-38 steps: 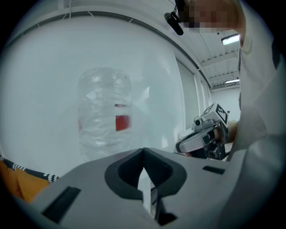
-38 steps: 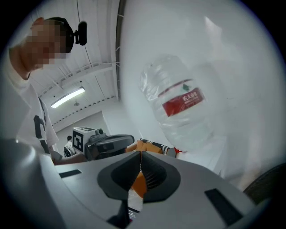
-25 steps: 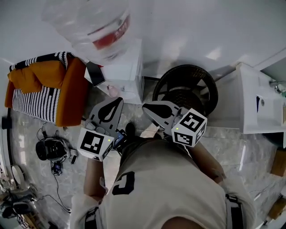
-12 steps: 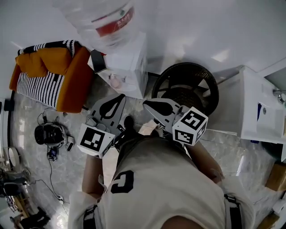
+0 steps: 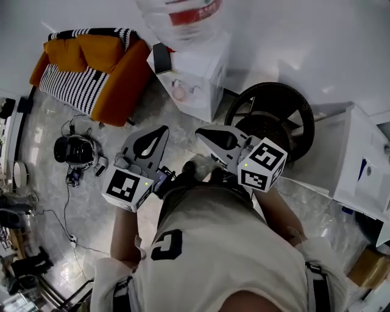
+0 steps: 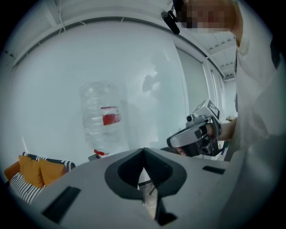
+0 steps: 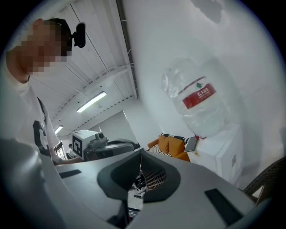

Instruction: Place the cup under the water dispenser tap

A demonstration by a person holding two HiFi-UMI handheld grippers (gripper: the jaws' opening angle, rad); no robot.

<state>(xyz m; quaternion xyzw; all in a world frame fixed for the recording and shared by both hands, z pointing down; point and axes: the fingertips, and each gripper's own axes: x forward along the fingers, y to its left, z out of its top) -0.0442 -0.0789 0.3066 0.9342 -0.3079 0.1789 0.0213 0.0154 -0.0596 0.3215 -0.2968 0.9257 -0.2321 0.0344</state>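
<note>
The white water dispenser (image 5: 201,73) stands by the wall with a clear bottle (image 5: 183,15) with a red label on top. A small pinkish round thing (image 5: 179,91) sits at its front; I cannot tell if it is the cup. My left gripper (image 5: 162,130) and right gripper (image 5: 198,133) are held side by side in front of the person's chest, well short of the dispenser. Both are shut, with nothing between the jaws. The bottle (image 6: 102,120) shows beyond the left gripper (image 6: 143,150). The bottle (image 7: 201,96) and the dispenser body (image 7: 221,150) show past the right gripper (image 7: 140,156).
An orange sofa (image 5: 91,67) with a striped cover stands left of the dispenser. A black round basket (image 5: 274,119) sits to its right, with a white cabinet (image 5: 359,164) beyond. A black device with cables (image 5: 73,149) lies on the floor at left. A dark flat thing (image 5: 161,58) rests on the dispenser top.
In the head view the dispenser, sofa and basket have slid toward the upper right. Both grippers stay together in front of the chest, jaws shut as before.
</note>
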